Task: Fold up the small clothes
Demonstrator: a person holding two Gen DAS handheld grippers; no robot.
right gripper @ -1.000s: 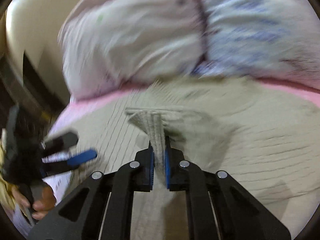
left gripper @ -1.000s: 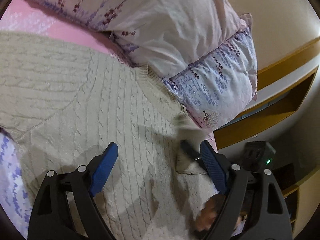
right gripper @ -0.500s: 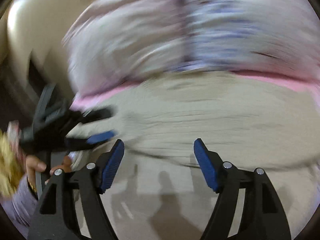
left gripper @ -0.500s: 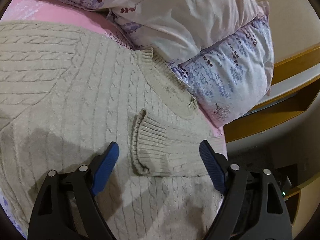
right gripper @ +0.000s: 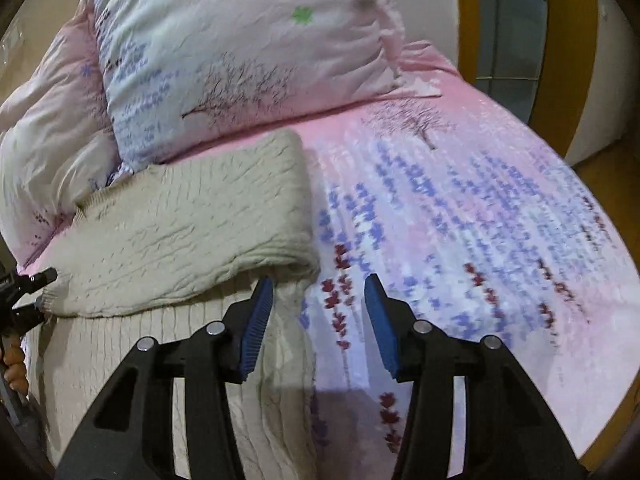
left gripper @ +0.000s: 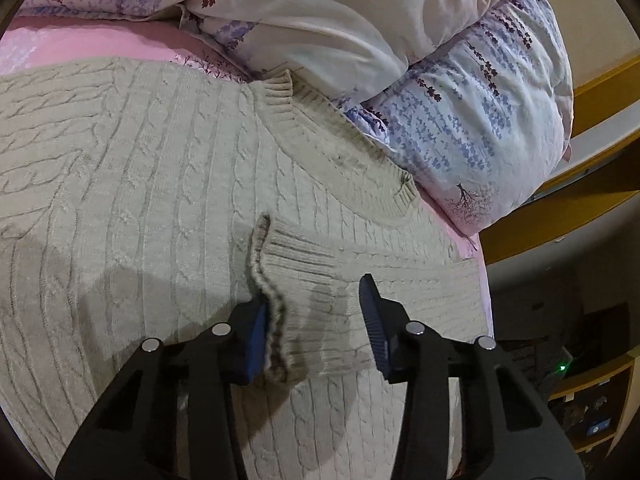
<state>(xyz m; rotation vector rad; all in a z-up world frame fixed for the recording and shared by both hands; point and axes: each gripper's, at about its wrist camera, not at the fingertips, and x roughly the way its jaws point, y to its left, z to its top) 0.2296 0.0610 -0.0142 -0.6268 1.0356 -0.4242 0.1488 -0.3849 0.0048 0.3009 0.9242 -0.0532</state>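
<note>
Change: since 0.5 s ago the left gripper [left gripper: 316,320] has closed in on the folded sleeve cuff [left gripper: 280,284], and the right gripper [right gripper: 318,320] has swung right, to the sweater's folded edge.
Left claw: jaws apart at middling width; the cuff lies between the 2 blue pads, its rim touching the left pad [left gripper: 256,338].
Right claw: jaws apart, holding nothing; the left pad [right gripper: 256,320] sits just beside the fold, the right one over bare sheet.
Sweater: the beige cable-knit sweater [left gripper: 140,184] lies flat on the bed, its neckline [left gripper: 336,148] far, against the pillows, with 1 sleeve folded across the chest.
Surface: pink floral bedsheet [right gripper: 460,208], with floral pillows [left gripper: 472,120] at the far side.
Room: wooden shelving [left gripper: 560,216] right of the bed.
Hidden: the sweater's hem is cut off behind both grippers.
</note>
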